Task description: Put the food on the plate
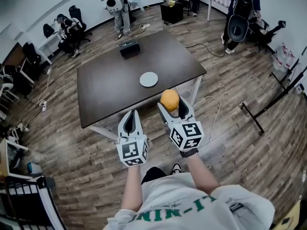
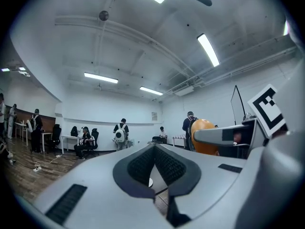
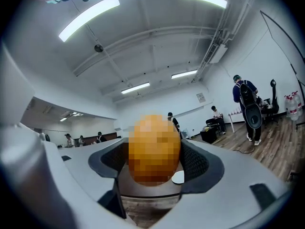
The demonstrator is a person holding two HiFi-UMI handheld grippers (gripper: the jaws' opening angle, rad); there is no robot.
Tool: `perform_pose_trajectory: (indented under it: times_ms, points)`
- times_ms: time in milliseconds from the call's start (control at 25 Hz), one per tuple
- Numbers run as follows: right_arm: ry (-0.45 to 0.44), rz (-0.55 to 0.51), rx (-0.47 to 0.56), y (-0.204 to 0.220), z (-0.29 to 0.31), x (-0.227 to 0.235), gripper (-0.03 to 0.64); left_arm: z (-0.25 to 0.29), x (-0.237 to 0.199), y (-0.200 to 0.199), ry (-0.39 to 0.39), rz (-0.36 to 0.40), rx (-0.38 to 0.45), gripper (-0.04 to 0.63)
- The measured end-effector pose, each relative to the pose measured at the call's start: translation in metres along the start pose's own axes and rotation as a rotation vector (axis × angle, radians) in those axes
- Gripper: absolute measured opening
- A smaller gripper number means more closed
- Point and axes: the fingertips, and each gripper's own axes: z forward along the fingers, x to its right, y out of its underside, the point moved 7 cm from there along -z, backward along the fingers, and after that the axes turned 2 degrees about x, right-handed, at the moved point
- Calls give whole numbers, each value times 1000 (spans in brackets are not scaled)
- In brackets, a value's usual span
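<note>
The right hand-held gripper [image 1: 171,110] is clamped on the round orange food [image 1: 169,99], held aloft short of the plate [image 1: 148,79] on the desk [image 1: 105,87], likely ready for delivery, while the left hand-held gripper [image 1: 130,122], closed and empty, waits farther from the plate.

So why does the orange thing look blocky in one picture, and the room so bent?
Right gripper view: a mosaic patch added afterwards covers the orange food in the right tongs. Head view: the same food shows clear. Both gripper views: wide-angle lenses bend the ceiling lights and darken the corners.
</note>
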Motion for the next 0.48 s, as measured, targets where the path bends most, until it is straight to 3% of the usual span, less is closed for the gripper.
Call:
perform_pose_trajectory:
  times_ms: [240,480]
  points:
    - [-19,19,-56,20,52,23,350,56,-15,19,-6,-36,-34,12]
    - [23,-14,-64,26,139,50,350,150,-55,33,25,-45,-12,12]
